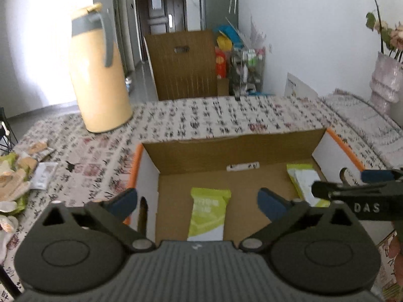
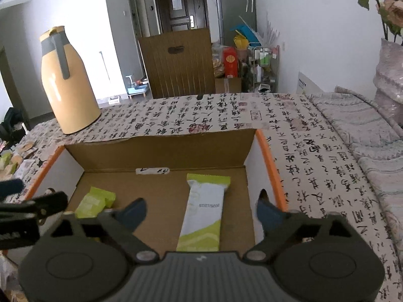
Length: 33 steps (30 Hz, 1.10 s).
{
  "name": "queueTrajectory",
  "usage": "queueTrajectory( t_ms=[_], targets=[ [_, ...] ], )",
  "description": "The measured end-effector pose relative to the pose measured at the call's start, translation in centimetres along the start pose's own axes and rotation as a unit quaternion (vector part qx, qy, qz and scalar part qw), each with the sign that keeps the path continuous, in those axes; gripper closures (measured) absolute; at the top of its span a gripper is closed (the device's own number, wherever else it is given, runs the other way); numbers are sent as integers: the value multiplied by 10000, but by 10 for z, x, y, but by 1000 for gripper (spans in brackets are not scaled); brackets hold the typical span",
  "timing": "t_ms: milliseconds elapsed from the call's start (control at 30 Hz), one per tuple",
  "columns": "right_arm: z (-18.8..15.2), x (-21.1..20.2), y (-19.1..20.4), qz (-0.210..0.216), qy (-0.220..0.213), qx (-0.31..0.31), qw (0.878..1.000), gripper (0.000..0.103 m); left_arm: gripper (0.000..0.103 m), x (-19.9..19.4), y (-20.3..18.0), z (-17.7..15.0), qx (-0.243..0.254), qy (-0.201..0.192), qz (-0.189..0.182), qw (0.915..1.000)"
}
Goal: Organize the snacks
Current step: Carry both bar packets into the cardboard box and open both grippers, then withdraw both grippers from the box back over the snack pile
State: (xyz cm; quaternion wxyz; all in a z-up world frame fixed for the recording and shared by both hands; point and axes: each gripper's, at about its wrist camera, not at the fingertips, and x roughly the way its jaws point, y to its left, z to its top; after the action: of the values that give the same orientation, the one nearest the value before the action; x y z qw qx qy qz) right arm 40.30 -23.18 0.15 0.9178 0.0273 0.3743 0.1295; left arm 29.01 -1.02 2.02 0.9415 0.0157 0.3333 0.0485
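An open cardboard box with orange-edged white side walls stands on the calligraphy tablecloth right in front of both grippers. On its floor lie two snack packets. A green packet lies flat below my left gripper, which is open and holds nothing. A white-and-green packet lies lengthwise below my right gripper, which is also open and empty. The green packet shows at the box's left in the right wrist view. Each view catches the other gripper's fingers at its edge.
A tall yellow thermos jug stands at the table's far left. A heap of loose snack packets lies at the left edge. A pale vase with flowers and a folded cloth are at the right.
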Motion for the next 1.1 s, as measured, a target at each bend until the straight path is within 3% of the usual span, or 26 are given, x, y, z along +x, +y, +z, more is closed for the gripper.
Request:
queueTrajectory(
  t_ms=[600, 867, 1100],
  targets=[
    [-32, -94, 16, 102, -526, -227, 9983, 0, 0, -76, 14, -26, -64, -366, -81, 9993],
    [-69, -147, 27, 189, -828, -419, 9955, 0, 0, -116, 21, -56, 49, -565, -152, 9983],
    [-113, -172, 32, 152, -844, -526, 9949, 0, 0, -141, 29, -88, 67, -589, -278, 9979]
  ],
)
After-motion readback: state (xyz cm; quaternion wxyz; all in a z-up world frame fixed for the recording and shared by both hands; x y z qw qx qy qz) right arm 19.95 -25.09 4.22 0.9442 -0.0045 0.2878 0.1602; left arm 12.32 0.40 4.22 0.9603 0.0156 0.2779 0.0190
